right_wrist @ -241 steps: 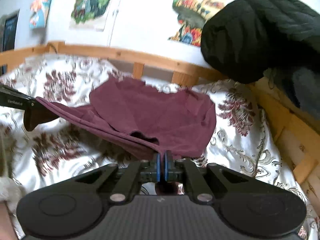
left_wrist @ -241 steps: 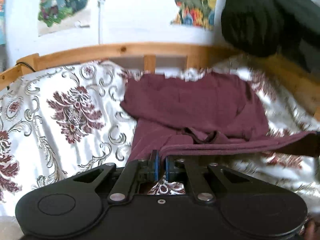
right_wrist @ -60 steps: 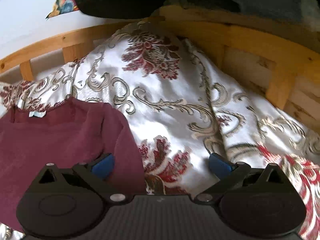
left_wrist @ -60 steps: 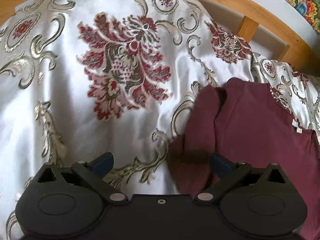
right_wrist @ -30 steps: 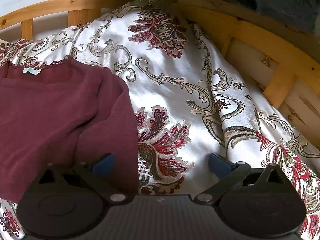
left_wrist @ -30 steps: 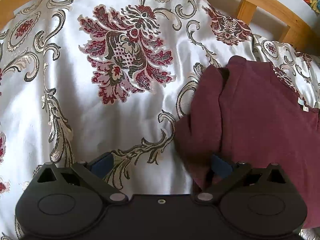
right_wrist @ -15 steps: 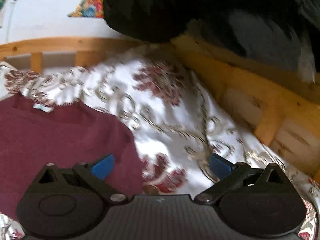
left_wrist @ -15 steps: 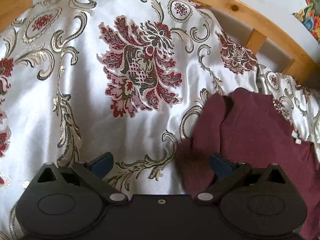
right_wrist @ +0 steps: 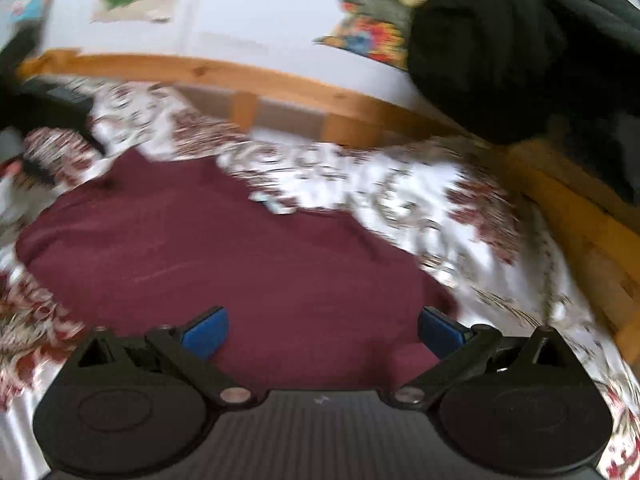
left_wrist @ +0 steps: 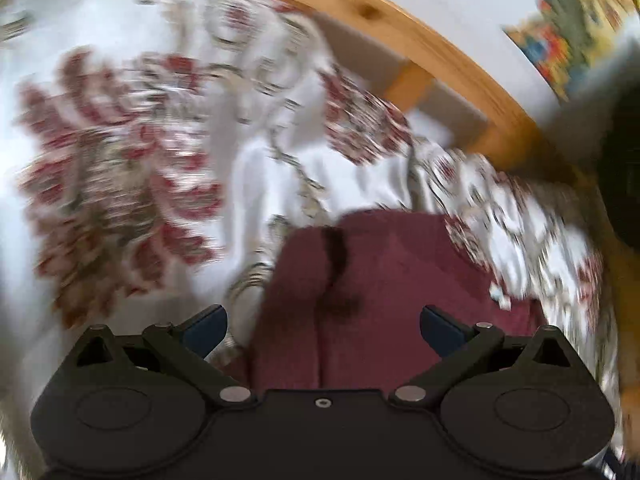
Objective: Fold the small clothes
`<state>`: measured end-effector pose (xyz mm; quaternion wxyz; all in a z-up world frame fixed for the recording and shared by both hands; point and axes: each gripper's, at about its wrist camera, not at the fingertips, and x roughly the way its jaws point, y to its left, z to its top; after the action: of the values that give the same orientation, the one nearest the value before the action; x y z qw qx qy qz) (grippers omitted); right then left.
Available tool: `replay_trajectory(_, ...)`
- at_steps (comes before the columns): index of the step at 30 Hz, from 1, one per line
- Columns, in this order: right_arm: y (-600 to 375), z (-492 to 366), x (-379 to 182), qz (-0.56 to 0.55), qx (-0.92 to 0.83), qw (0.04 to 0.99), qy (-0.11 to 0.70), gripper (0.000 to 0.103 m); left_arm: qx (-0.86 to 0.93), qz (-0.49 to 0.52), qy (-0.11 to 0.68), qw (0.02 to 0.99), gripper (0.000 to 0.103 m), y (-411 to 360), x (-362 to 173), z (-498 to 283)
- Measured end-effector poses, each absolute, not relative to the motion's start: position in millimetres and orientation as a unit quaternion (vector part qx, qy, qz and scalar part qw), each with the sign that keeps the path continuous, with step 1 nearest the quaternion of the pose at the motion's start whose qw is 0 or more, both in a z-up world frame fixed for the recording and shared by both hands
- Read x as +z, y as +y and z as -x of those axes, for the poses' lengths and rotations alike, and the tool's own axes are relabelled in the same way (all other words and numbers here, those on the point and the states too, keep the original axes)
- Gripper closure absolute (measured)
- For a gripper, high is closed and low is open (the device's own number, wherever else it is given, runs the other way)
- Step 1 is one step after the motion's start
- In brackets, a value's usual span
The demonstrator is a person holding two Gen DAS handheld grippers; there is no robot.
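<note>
Both views now swinging, blurring vs 0.5 s ago; more maroon garment [right_wrist: 240, 272] showing, lying flat on floral bedspread [left_wrist: 120, 160]. Left gripper [left_wrist: 322, 326] & right gripper [right_wrist: 322, 330] gaping wide over garment, holding nothing.

Floral satin bedspread [right_wrist: 420, 200] across the bed, wooden bed rail [right_wrist: 280, 80] along the far edge, posters [right_wrist: 372, 36] above, black garment [right_wrist: 500, 52] hanging at the right corner.

blurred view, left tongs [left_wrist: 322, 324] spread wide, maroon garment [left_wrist: 384, 280] on floral bedspread [left_wrist: 120, 160]
</note>
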<state>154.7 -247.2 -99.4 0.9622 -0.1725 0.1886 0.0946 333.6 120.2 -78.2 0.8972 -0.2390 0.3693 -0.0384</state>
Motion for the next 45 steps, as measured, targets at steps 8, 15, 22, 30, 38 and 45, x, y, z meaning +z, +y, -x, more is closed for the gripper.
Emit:
replay_trajectory(8,-225,-155,-111,0.207,0.12,0.954,0.183,0.0,-0.116,0.286,0.406,0.86,0.001,134,-104,-363)
replay_trajectory(15,-228,-170,-121,0.19,0.119,0.952,0.21,0.0,-0.16,0.357,0.451,0.803,0.001,144,-121,-365)
replay_trajectory(22,-227,-172,-125,0.199,0.117,0.948,0.22,0.0,-0.15,0.344,0.478,0.795,0.001,138,-119,-348)
replay_trajectory(30,-228,-169,-124,0.207,0.111,0.946,0.225,0.0,-0.118,0.272,0.502,0.812,0.001,119,-117,-329)
replay_trajectory(38,-235,-173,-128,0.186,0.114,0.943,0.25,0.0,-0.106,0.261,0.506,0.815,0.001,114,-119,-323)
replay_trajectory(45,-239,-176,-130,0.166,0.116,0.943,0.264,0.0,-0.101,0.281,0.501,0.812,0.001,118,-120,-319)
